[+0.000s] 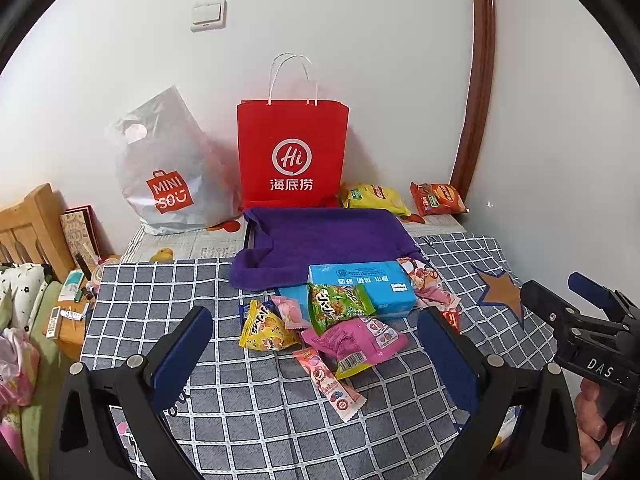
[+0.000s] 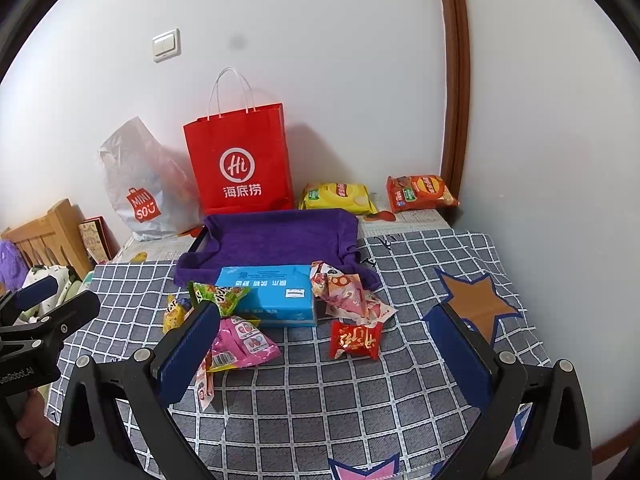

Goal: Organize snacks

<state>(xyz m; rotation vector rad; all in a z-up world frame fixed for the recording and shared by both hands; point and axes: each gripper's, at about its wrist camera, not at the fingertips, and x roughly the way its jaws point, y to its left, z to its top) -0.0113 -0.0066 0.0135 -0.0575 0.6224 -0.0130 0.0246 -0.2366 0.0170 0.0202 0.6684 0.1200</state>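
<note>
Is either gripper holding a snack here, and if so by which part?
Nothing is held. The left gripper and the right gripper are both open above the checked cloth, with no packet between their fingers.

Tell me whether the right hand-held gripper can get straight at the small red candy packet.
Probably yes. The right hand-held gripper is open, and the red candy packet lies alone on the checked cloth between its fingers, nothing on top of it.

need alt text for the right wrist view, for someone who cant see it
Open right gripper hovers over a checked cloth strewn with snack packets around a blue tissue pack, a small red packet nearest. Behind lie a purple-towel-lined tray, a red paper bag and two chip bags against the wall.
</note>
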